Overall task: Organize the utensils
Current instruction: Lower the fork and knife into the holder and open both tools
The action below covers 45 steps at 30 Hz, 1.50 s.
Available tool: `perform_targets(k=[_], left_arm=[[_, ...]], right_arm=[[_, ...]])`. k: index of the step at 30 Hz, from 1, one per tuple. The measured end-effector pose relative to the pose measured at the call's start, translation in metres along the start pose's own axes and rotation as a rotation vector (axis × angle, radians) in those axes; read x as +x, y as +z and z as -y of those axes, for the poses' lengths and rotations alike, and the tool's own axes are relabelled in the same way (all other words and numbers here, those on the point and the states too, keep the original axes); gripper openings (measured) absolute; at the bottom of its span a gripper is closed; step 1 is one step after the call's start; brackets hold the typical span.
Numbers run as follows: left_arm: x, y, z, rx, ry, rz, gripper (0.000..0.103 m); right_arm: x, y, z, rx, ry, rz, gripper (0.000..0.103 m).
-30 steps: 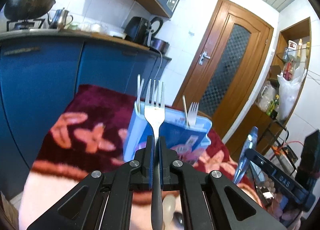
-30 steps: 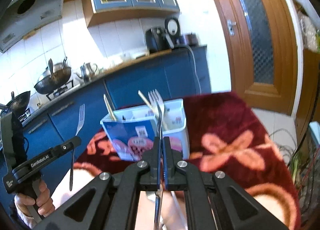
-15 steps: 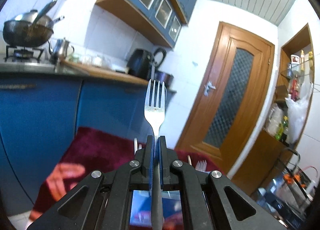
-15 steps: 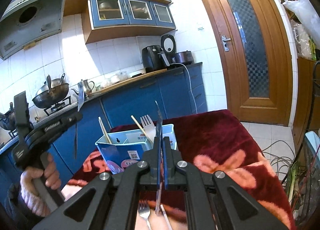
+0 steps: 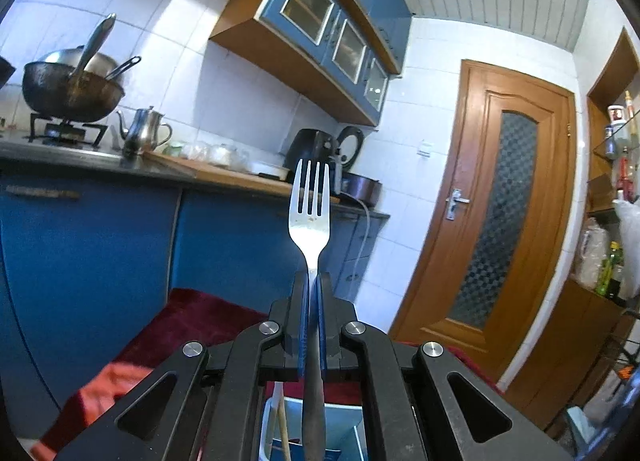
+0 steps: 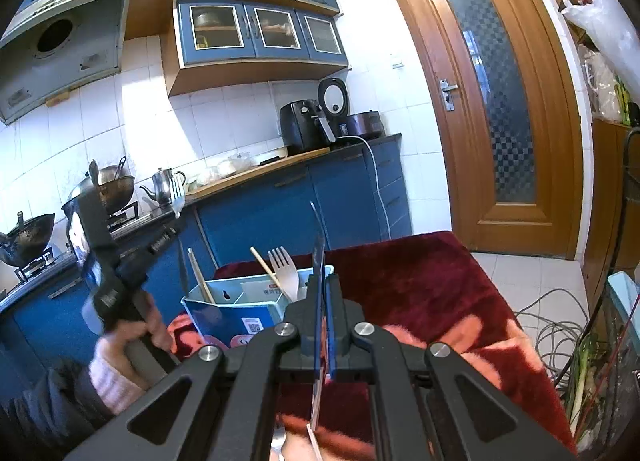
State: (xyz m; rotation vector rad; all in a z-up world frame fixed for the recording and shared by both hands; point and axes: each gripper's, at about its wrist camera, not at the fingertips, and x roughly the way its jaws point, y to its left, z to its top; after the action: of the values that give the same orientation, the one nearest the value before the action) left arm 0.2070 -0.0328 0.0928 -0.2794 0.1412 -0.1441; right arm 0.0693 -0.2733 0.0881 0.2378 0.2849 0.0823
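My left gripper [image 5: 311, 289] is shut on a steel fork [image 5: 310, 205], tines up, held above the blue utensil holder [image 5: 340, 433] whose top shows between the arms. My right gripper [image 6: 320, 289] is shut on a second fork [image 6: 318, 245] seen edge-on, just in front of the holder [image 6: 224, 317]. The holder stands on the dark red floral cloth [image 6: 420, 281] and contains a fork [image 6: 285, 267] and chopsticks [image 6: 197, 275]. The left gripper [image 6: 176, 201] also shows in the right wrist view, blurred, raised left of the holder.
Another fork head [image 6: 278, 439] lies on the cloth below my right gripper. Blue cabinets and a counter [image 6: 280, 169] with kettle, woks and appliances stand behind the table. A wooden door [image 6: 500, 101] is at the right, cables [image 6: 560, 325] on the floor.
My left gripper has risen and tilted upward with its fork, so the holder dropped to the frame's bottom. My right gripper has also lifted a little with its fork.
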Motion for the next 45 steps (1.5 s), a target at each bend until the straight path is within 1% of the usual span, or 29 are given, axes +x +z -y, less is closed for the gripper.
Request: perform_targets(k=[3,7,12,16,19,22,28,33,35,36,37,38,39,40,42,45], left_arm=[[0.003,-0.008,0.001,0.001,0.007,-0.012,0.004],[0.001,-0.016,0.004,0.031,0.0,-0.028,0.004],[-0.007,-0.017,0.006,0.045,-0.025,-0.036,0.004],[-0.01,-0.017,0.003,0.041,-0.029,-0.043,0.004],[-0.013,-0.018,-0.002,0.039,-0.032,-0.052,0.004],[-0.013,-0.021,-0.005,0.039,-0.032,-0.065,0.004],[-0.014,-0.025,-0.009,0.037,-0.038,-0.099,0.004],[-0.014,-0.026,-0.012,0.036,-0.052,-0.151,0.004],[-0.017,-0.024,-0.013,0.035,-0.054,-0.157,0.004],[-0.018,-0.023,-0.014,0.036,-0.057,-0.16,0.007],[-0.02,-0.022,-0.014,0.035,-0.061,-0.166,0.009],[-0.021,-0.02,-0.014,0.034,-0.065,-0.174,0.015],[-0.022,-0.02,-0.014,0.033,-0.069,-0.181,0.02],[-0.024,-0.019,-0.014,0.031,-0.076,-0.19,0.022],[-0.029,-0.017,-0.014,0.027,-0.083,-0.197,0.029],[-0.038,-0.015,-0.015,0.027,-0.092,-0.207,0.032]], right_arm=[[0.0,0.004,0.0,-0.009,-0.007,0.006,0.003],[0.003,0.013,-0.001,-0.022,-0.017,0.024,0.003],[0.012,0.04,-0.008,-0.056,-0.037,0.075,0.003],[0.022,0.059,-0.015,-0.068,-0.048,0.116,0.003],[0.033,0.066,-0.02,-0.077,-0.055,0.125,0.003],[0.051,0.067,-0.027,-0.102,-0.064,0.1,0.003],[0.093,0.049,-0.035,-0.14,-0.08,-0.011,0.003],[0.109,0.033,-0.03,-0.119,-0.063,-0.089,0.005],[0.11,0.029,-0.026,-0.096,-0.048,-0.108,0.006],[0.11,0.028,-0.025,-0.088,-0.041,-0.112,0.007],[0.109,0.028,-0.024,-0.083,-0.037,-0.113,0.011],[0.108,0.029,-0.024,-0.082,-0.036,-0.109,0.014],[0.105,0.029,-0.024,-0.083,-0.036,-0.101,0.019],[0.103,0.029,-0.024,-0.082,-0.035,-0.095,0.022],[0.096,0.031,-0.024,-0.079,-0.03,-0.083,0.022],[0.086,0.031,-0.024,-0.072,-0.025,-0.072,0.026]])
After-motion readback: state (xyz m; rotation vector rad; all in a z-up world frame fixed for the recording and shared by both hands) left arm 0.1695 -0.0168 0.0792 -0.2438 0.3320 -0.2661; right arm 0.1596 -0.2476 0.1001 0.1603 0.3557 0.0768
